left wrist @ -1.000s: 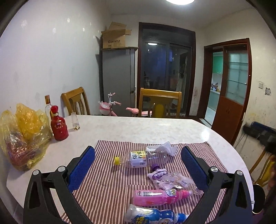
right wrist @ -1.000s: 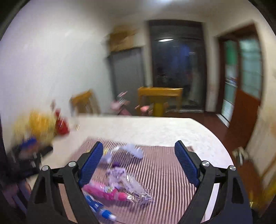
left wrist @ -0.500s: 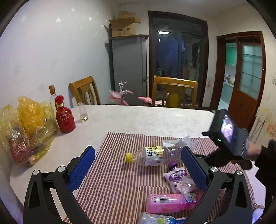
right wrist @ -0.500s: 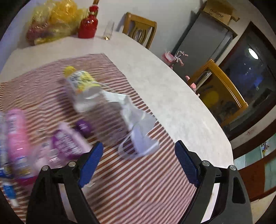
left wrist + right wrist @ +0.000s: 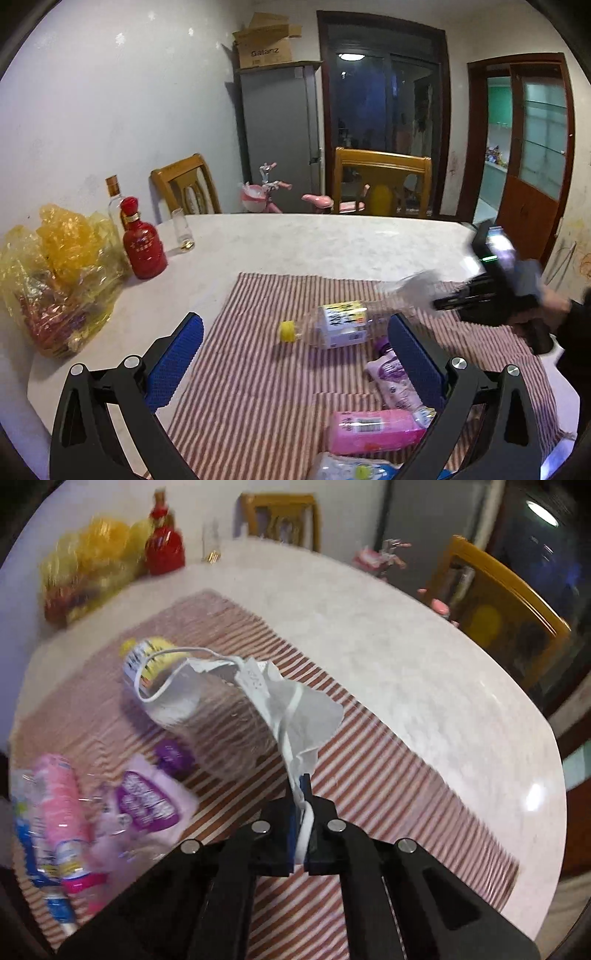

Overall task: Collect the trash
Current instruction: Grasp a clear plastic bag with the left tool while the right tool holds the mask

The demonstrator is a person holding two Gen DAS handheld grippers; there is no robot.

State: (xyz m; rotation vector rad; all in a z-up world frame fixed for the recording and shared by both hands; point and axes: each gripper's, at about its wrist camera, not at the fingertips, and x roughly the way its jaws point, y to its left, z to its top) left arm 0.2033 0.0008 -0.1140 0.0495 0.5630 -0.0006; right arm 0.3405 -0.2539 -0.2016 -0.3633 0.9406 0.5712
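R gripper (image 5: 302, 805) clamps a crumpled white face mask (image 5: 295, 705), lifted just above the striped cloth (image 5: 369, 768), ear loop dangling over the clear bottle (image 5: 155, 661). L gripper (image 5: 295, 354) hangs wide open, empty, over the cloth w/ purple pouch (image 5: 393, 380) & pink bottle (image 5: 373, 430) near its R finger.

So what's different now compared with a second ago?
The right gripper swung in, closed on the crumpled white mask and is lifting it off the striped cloth. The left gripper stays open and empty; the bottles and pouch haven't moved.
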